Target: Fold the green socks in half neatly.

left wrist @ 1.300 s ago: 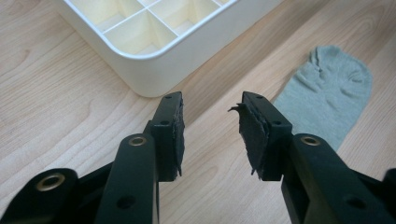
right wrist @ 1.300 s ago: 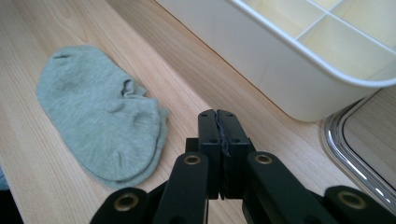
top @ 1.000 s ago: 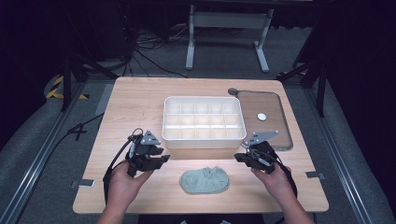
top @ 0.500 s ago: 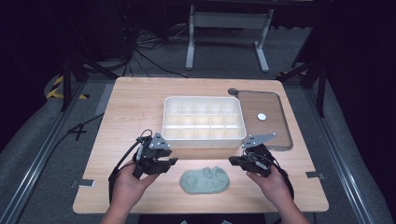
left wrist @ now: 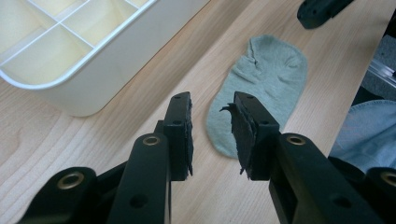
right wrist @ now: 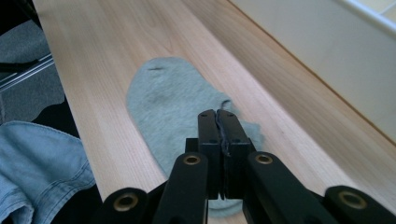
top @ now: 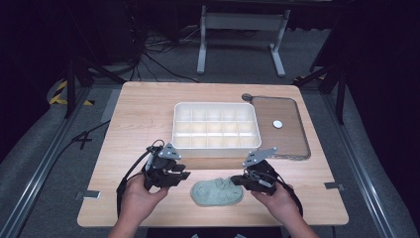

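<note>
One grey-green sock [top: 217, 192] lies flat on the wooden table [top: 143, 119], low in the high view and just below centre, between the two hand-held tools. It is a short ankle sock of soft knit, rounded at one end and puckered into a small fold at the other; in the left gripper view [left wrist: 261, 88] it fills the middle right of the frame, its folded end toward the top, and in the right gripper view [right wrist: 173, 107] a small dark mark shows near its upper left edge. The left gripper [top: 179, 174] sits at the sock's left in the high view, its jaws parted with a clear gap and nothing between them — in its own view [left wrist: 212, 128] the tips hang over the sock's near edge and the bare wood beside it. The right gripper [top: 236, 180] reaches the sock's right end; in its own view [right wrist: 218, 122] the jaws are pressed together over the cloth, though whether any fabric is pinched I cannot tell. A white compartmented tray [top: 216, 106] stands above the sock in the high view, with a brown lid-like panel [top: 289, 139] touching its right side — a small white disc [top: 278, 124] rests on that panel.
</note>
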Action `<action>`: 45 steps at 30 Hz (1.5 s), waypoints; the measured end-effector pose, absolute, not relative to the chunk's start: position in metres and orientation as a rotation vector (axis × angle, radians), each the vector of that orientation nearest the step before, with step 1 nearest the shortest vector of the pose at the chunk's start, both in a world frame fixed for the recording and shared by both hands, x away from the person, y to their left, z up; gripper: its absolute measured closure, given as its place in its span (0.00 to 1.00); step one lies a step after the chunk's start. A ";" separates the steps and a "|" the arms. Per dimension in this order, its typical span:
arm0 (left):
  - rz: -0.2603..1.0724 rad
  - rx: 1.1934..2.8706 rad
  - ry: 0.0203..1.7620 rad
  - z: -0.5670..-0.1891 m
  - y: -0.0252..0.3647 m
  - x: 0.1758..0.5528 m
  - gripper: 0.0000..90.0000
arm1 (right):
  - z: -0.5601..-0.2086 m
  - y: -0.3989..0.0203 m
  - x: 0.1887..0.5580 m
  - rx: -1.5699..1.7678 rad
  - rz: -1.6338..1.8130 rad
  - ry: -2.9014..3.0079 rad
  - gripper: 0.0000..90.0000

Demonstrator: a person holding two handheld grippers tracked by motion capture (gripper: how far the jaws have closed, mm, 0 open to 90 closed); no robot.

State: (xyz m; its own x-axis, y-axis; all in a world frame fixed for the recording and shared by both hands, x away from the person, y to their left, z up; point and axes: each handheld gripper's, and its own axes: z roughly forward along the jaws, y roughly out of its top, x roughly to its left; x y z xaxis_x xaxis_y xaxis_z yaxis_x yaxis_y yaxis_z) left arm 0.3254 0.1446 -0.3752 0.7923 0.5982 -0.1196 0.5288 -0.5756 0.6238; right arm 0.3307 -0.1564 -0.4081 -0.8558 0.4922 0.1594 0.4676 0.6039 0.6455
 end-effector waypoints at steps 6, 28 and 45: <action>0.131 2.303 0.879 -0.376 0.144 0.327 0.73 | -0.414 -0.144 0.326 0.802 1.090 2.812 0.99; 0.105 2.396 0.866 -0.396 0.120 0.328 0.63 | -0.453 -0.102 0.310 0.678 0.859 2.963 0.99; -0.043 2.478 0.950 -0.426 0.104 0.332 0.63 | -0.456 -0.103 0.305 0.699 0.889 2.925 0.99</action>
